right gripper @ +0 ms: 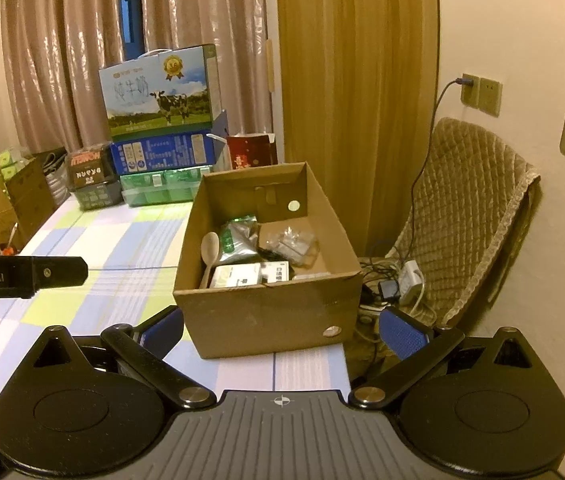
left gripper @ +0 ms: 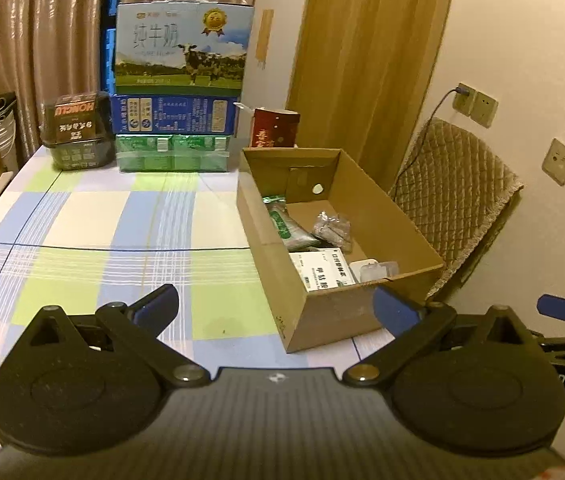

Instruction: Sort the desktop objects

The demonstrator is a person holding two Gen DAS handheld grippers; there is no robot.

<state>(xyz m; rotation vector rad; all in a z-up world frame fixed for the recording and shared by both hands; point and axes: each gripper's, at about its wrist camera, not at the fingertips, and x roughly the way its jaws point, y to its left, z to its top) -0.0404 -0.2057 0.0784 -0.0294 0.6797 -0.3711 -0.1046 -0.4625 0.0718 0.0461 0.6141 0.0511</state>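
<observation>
An open cardboard box point(left gripper: 370, 308) point(right gripper: 266, 312) stands at the right edge of the checked tablecloth. Inside lie a green-and-silver pouch point(left gripper: 288, 226) point(right gripper: 238, 240), a clear plastic bag point(left gripper: 332, 228) point(right gripper: 292, 242), a white medicine box point(left gripper: 322, 274) point(right gripper: 238, 276) and, in the right wrist view, a wooden spoon point(right gripper: 209, 252). My left gripper point(left gripper: 276, 310) is open in front of the box's near left corner, nothing between its fingers. My right gripper point(right gripper: 282, 330) is open, just before the box's near wall, and holds nothing. Its blue fingertip point(left gripper: 562, 308) shows at the left view's right edge.
Stacked milk cartons point(left gripper: 180, 88) point(right gripper: 162, 120), a dark tin point(left gripper: 76, 132) and a red box point(left gripper: 274, 128) line the table's far edge. A quilted chair point(right gripper: 466, 216) with cables and a power strip point(right gripper: 406, 284) stands right of the table. Checked cloth point(left gripper: 102, 232) stretches left of the box.
</observation>
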